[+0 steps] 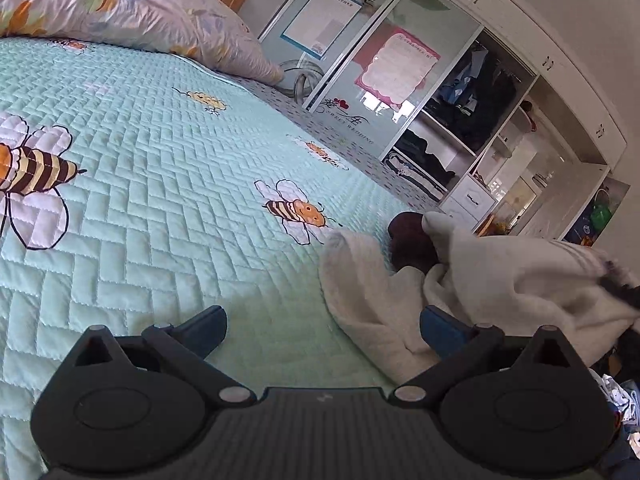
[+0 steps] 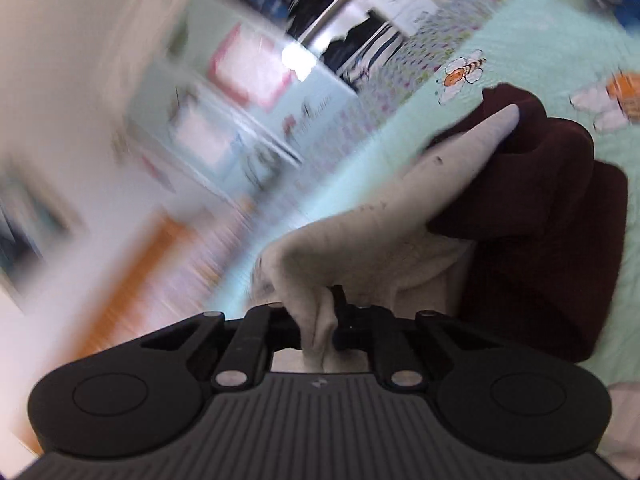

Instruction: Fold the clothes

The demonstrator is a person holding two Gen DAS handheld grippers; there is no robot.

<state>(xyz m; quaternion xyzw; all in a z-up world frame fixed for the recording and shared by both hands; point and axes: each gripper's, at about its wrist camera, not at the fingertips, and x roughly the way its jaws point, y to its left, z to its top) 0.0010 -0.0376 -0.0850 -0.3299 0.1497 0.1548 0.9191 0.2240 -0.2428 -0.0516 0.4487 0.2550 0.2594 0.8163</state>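
Two garments on the bee-print quilt (image 1: 160, 184): one white garment (image 1: 500, 280), one maroon garment (image 2: 540, 208). Left gripper (image 1: 322, 326) spread wide, empty, white garment touching its right finger. Right gripper (image 2: 320, 320) pinched onto white garment, maroon one just beyond.

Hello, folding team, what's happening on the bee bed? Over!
Left tool open, empty, low over the mint quilted bedspread. Right tool shut on fluffy white garment. Dark maroon garment tangled in it.
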